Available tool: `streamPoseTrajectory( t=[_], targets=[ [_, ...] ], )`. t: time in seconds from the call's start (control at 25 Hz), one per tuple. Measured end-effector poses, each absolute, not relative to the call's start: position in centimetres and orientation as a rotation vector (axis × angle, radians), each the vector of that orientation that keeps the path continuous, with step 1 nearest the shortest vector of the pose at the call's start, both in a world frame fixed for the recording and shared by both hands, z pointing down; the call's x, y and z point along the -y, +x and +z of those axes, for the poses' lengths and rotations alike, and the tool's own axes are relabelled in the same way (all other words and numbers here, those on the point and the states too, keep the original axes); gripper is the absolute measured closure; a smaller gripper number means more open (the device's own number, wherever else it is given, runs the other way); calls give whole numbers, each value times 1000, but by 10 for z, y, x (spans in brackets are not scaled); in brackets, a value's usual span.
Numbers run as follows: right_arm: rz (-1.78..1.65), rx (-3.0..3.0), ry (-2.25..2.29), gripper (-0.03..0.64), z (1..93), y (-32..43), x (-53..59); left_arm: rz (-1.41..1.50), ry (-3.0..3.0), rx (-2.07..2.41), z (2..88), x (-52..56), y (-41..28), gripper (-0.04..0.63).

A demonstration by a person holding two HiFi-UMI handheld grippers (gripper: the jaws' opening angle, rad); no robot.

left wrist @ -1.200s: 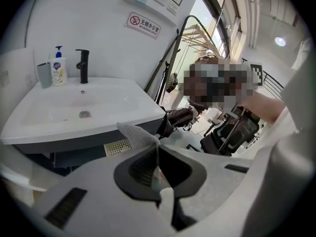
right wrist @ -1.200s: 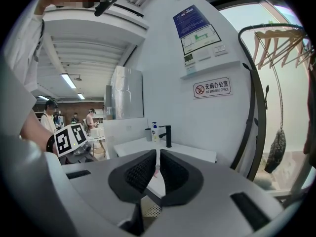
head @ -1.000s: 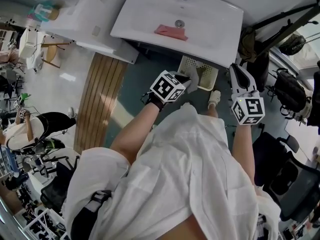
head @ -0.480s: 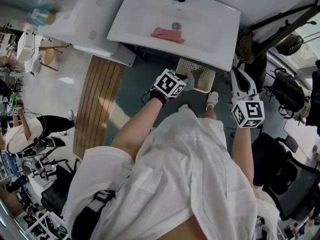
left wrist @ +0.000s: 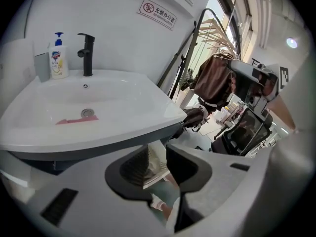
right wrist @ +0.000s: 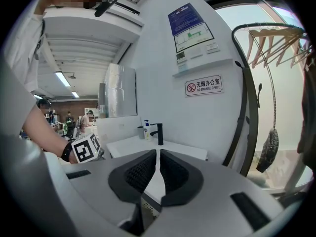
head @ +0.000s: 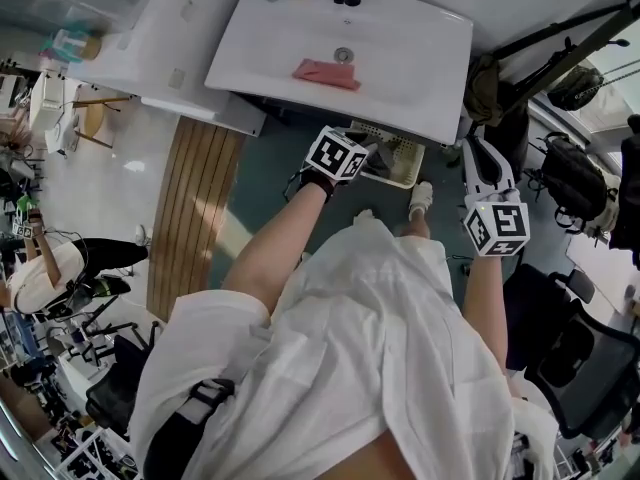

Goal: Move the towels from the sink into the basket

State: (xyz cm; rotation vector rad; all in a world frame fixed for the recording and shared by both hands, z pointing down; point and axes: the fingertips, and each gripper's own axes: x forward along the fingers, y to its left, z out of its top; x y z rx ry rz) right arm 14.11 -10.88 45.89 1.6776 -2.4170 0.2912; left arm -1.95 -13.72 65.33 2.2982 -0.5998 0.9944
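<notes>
A pink towel (head: 325,73) lies flat in the white sink (head: 420,108), beside the drain; the left gripper view shows this towel (left wrist: 76,120) too. Under the sink's front edge stands a white slatted basket (head: 405,153). My left gripper (head: 372,158) hovers just over the basket's left side. Its jaws are opening, and only the basket (left wrist: 154,174) shows through the gap of the left gripper (left wrist: 158,157). My right gripper (head: 480,163) is held to the right of the basket. In its own view the right gripper (right wrist: 157,154) is shut with nothing in it.
A black faucet (left wrist: 87,53) and a soap bottle (left wrist: 59,58) stand at the sink's back. A rack with hangers and a brown garment (left wrist: 217,78) is to the right, with bags (head: 575,183) and a chair (head: 570,358) nearby. A wooden slat mat (head: 195,203) lies on the floor to the left.
The left gripper has edged toward the sink's front edge above the basket. The pale cloth at its jaws a second ago no longer shows there. The right gripper has barely moved.
</notes>
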Motion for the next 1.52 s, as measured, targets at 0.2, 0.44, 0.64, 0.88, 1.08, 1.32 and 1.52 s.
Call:
streamPoseTrajectory(
  t=[0.2, 0.44, 0.64, 0.88, 1.08, 1.32, 1.52],
  targets=[
    [285, 2424, 1679, 584, 457, 144, 119, 916, 2331, 654, 634, 150, -20, 477],
    [257, 2439, 1676, 584, 449, 143, 130, 817, 2391, 715, 600, 171, -24, 477],
    [212, 2440, 1696, 584, 436, 149, 135, 663, 2472, 823, 547, 196, -33, 491],
    [154, 2422, 1756, 584, 412, 165, 128, 405, 2625, 1005, 454, 219, -49, 528],
    [100, 2403, 1824, 584, 389, 183, 119, 223, 2727, 1167, 390, 225, -75, 548],
    [61, 2372, 1917, 585, 365, 204, 113, 76, 2783, 1277, 354, 217, -96, 565],
    [20, 2348, 1950, 589, 354, 209, 116, 52, 2794, 1297, 350, 215, -106, 571]
  ],
)
